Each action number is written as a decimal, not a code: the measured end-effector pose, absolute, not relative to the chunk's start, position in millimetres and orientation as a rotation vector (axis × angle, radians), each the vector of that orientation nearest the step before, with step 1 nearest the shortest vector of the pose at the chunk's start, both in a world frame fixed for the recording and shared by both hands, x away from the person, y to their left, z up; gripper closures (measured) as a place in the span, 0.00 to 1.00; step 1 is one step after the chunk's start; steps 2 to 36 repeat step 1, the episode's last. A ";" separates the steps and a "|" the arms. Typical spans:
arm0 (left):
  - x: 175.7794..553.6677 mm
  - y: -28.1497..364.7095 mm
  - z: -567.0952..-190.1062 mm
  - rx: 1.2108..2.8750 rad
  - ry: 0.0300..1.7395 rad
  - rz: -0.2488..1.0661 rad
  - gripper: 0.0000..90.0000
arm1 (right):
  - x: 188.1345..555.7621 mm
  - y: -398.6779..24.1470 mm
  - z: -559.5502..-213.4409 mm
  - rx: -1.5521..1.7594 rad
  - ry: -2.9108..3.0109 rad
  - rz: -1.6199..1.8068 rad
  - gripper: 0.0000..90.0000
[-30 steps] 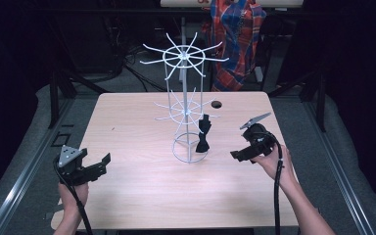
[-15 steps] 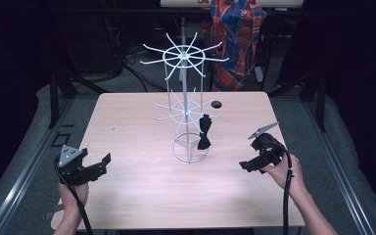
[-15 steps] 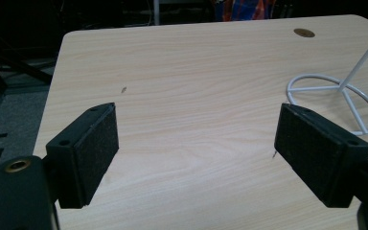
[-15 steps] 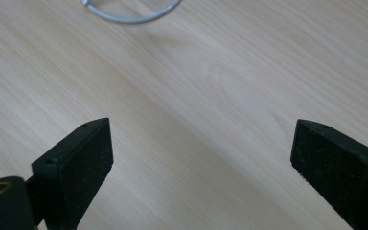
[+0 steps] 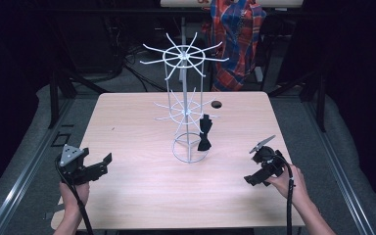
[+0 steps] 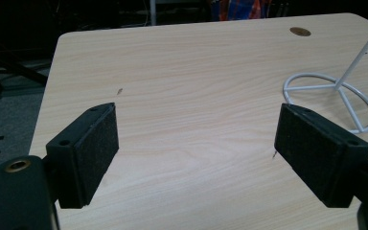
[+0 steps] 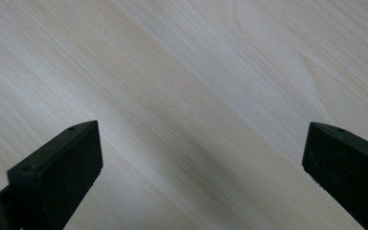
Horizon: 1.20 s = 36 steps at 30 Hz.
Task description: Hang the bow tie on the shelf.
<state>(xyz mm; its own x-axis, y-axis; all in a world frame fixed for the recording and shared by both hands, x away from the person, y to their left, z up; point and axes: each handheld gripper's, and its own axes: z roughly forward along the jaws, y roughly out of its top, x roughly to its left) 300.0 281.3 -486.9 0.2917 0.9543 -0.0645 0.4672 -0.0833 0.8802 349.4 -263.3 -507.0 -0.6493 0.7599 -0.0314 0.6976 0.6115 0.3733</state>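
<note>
One black bow tie (image 5: 204,132) hangs lengthwise down the rack (image 5: 186,105); both grippers, left (image 5: 103,164) and right (image 5: 252,180), gape empty.

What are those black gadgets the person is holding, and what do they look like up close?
They are hand-held grippers. The left gripper and right gripper are black, each with two blocky jaws faced with rough dark pads. A grey three-cornered plate tops each one, and a black cable trails back from each. The forearms show no sleeves.
</note>
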 end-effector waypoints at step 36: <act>300.0 281.3 -486.9 1.695 1.306 0.707 0.17 | 349.4 -263.3 -507.0 1.211 2.649 0.493 0.00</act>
